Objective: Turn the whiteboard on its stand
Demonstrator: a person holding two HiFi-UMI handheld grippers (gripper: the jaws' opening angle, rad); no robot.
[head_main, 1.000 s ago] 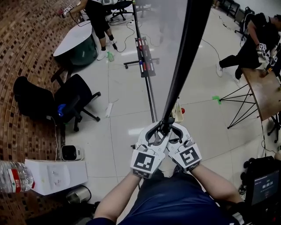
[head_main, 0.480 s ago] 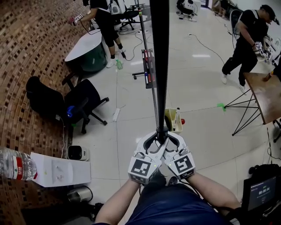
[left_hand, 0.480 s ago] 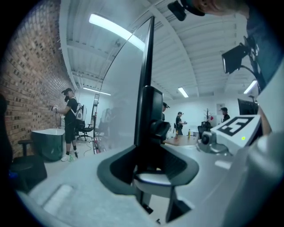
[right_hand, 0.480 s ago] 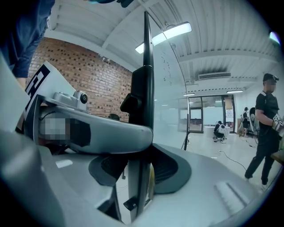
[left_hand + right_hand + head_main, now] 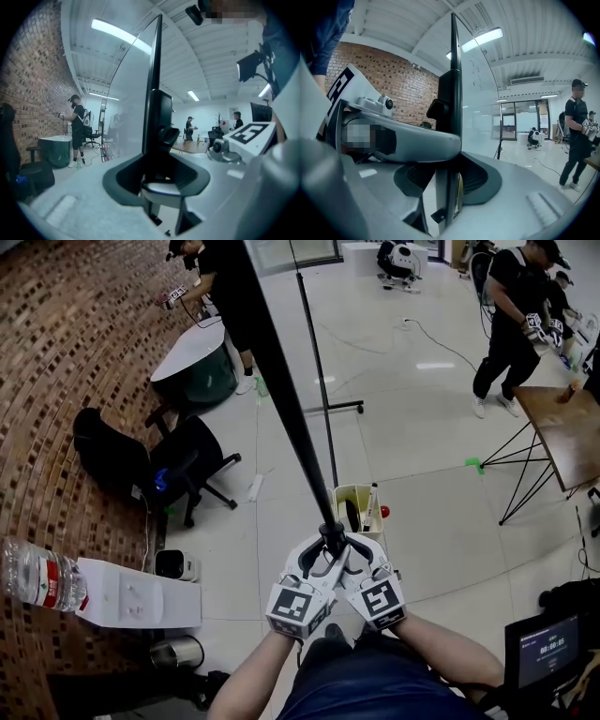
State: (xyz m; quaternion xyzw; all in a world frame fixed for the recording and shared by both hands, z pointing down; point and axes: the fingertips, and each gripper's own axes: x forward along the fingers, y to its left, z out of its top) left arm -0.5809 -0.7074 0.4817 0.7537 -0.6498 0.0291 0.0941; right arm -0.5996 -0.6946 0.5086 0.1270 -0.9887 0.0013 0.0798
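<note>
The whiteboard shows edge-on in the head view as a long black frame edge [image 5: 279,395] slanting from the top left down to my hands. Its thin stand pole [image 5: 315,357] rises behind, and a small pen tray [image 5: 358,505] hangs near its lower end. My left gripper [image 5: 324,546] and right gripper [image 5: 349,546] sit side by side, both shut on that frame edge. In the left gripper view the black frame [image 5: 152,98] runs up from between the jaws of the left gripper [image 5: 157,174]. In the right gripper view the whiteboard edge [image 5: 453,89] stands in the right gripper [image 5: 448,174].
Two black office chairs [image 5: 186,460] and a round table [image 5: 192,354] stand at the left by the brick wall. A wooden table [image 5: 562,427] is at the right. Two persons [image 5: 511,315] stand further off. A white box [image 5: 131,594] and water bottle [image 5: 37,576] lie near left.
The whiteboard's edge has swung from leaning right, through upright, to leaning left in the head view. Both grippers stayed shut on it and moved along with it.
</note>
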